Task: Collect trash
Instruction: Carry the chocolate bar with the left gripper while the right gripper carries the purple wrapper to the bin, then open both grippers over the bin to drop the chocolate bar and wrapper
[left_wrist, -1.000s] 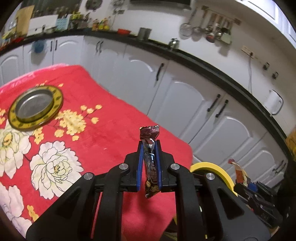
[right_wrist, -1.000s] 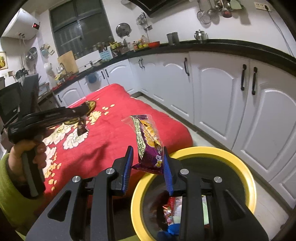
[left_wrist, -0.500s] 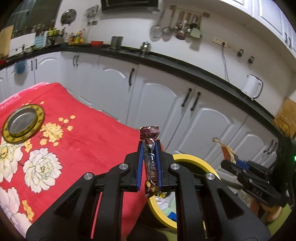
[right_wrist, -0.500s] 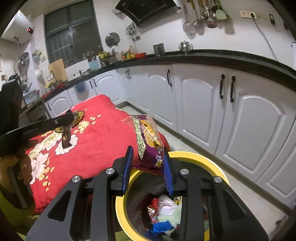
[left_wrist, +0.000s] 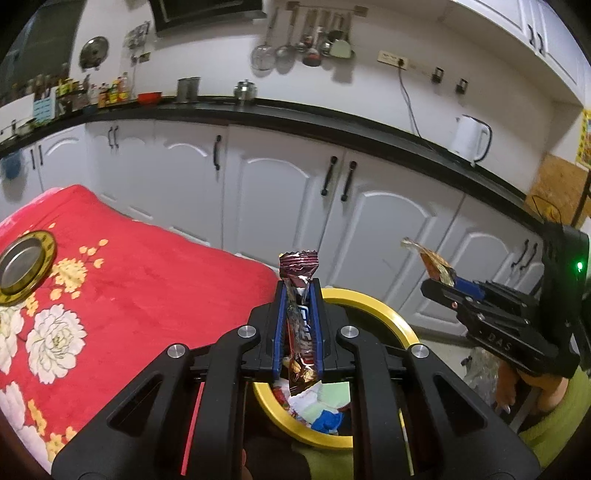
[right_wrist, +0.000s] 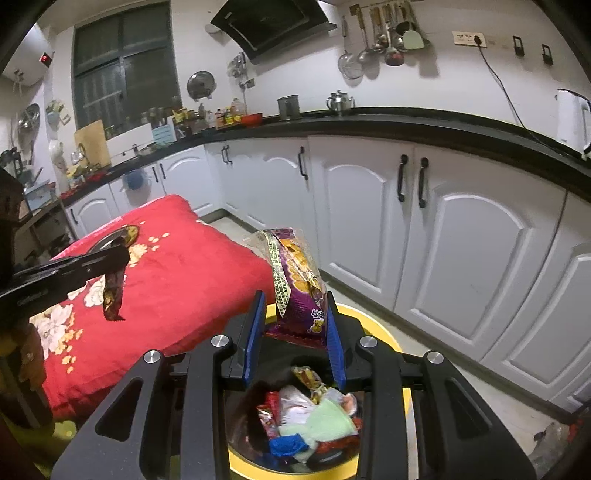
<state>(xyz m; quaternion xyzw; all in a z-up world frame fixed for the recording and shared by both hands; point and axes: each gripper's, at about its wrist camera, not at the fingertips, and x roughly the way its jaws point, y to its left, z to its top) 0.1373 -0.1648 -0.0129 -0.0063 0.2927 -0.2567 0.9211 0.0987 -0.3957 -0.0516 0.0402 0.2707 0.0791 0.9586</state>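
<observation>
My left gripper (left_wrist: 298, 295) is shut on a dark red candy bar wrapper (left_wrist: 300, 314), held upright over the near rim of the yellow-rimmed trash bin (left_wrist: 384, 314). My right gripper (right_wrist: 295, 306) is shut on a purple snack bag (right_wrist: 295, 284), held above the same bin (right_wrist: 384, 332), which holds several crumpled wrappers (right_wrist: 310, 421). The right gripper also shows in the left wrist view (left_wrist: 439, 280) at the right. The left gripper shows in the right wrist view (right_wrist: 110, 258) at the left, its wrapper (right_wrist: 112, 295) hanging down.
A table with a red flowered cloth (left_wrist: 129, 288) lies left of the bin, with a gold-rimmed metal plate (left_wrist: 22, 266) on it. White cabinets (right_wrist: 443, 236) under a black counter run behind. A kettle (left_wrist: 469, 138) stands on the counter.
Both grippers have moved from beside the table to over the bin, each still holding its wrapper. The bin's contents have come into view below the right gripper.
</observation>
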